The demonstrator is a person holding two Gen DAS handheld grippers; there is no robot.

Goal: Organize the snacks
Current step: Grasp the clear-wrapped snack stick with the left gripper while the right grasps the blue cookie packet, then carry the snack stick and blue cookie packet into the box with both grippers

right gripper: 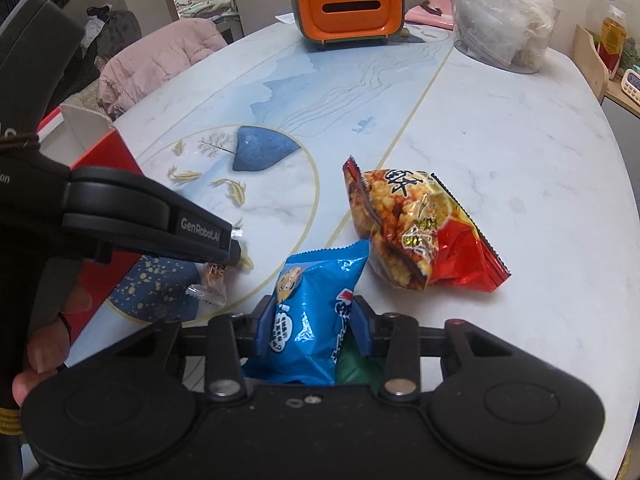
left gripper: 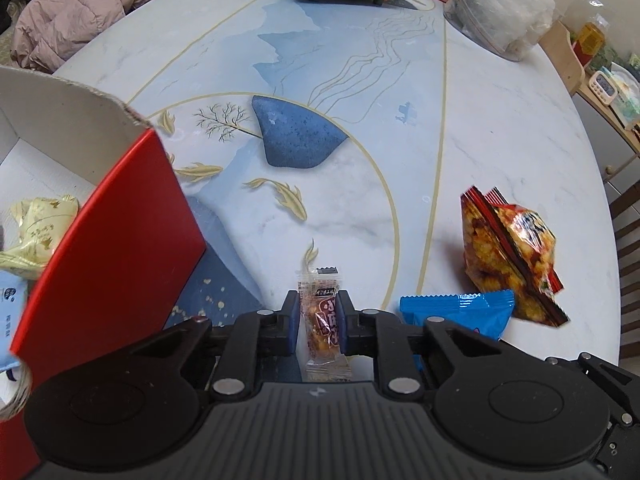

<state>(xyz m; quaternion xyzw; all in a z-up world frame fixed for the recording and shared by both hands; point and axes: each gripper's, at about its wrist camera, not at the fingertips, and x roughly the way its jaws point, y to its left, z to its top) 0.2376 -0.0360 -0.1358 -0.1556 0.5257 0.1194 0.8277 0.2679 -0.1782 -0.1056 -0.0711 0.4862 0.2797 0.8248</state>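
Note:
My left gripper (left gripper: 319, 312) is shut on a small clear snack packet (left gripper: 325, 322) with orange-brown contents, its blue pads pressing both sides. The same packet (right gripper: 214, 280) shows under the left gripper's tip in the right wrist view. My right gripper (right gripper: 314, 322) is shut on a blue snack bag (right gripper: 310, 308), also seen as a blue snack bag (left gripper: 460, 312) at the left gripper's right. A red and yellow snack bag (right gripper: 416, 232) lies on the table just beyond, the same red and yellow snack bag (left gripper: 508, 256). A red open box (left gripper: 116, 248) stands at the left, holding gold-wrapped snacks (left gripper: 36, 232).
An orange and green tissue holder (right gripper: 348, 4) stands at the table's far side. A clear plastic bag (right gripper: 500, 20) sits at the far right. A pink jacket (right gripper: 156, 64) hangs over a chair on the left. The round marble-pattern table (right gripper: 500, 140) has its edge at the right.

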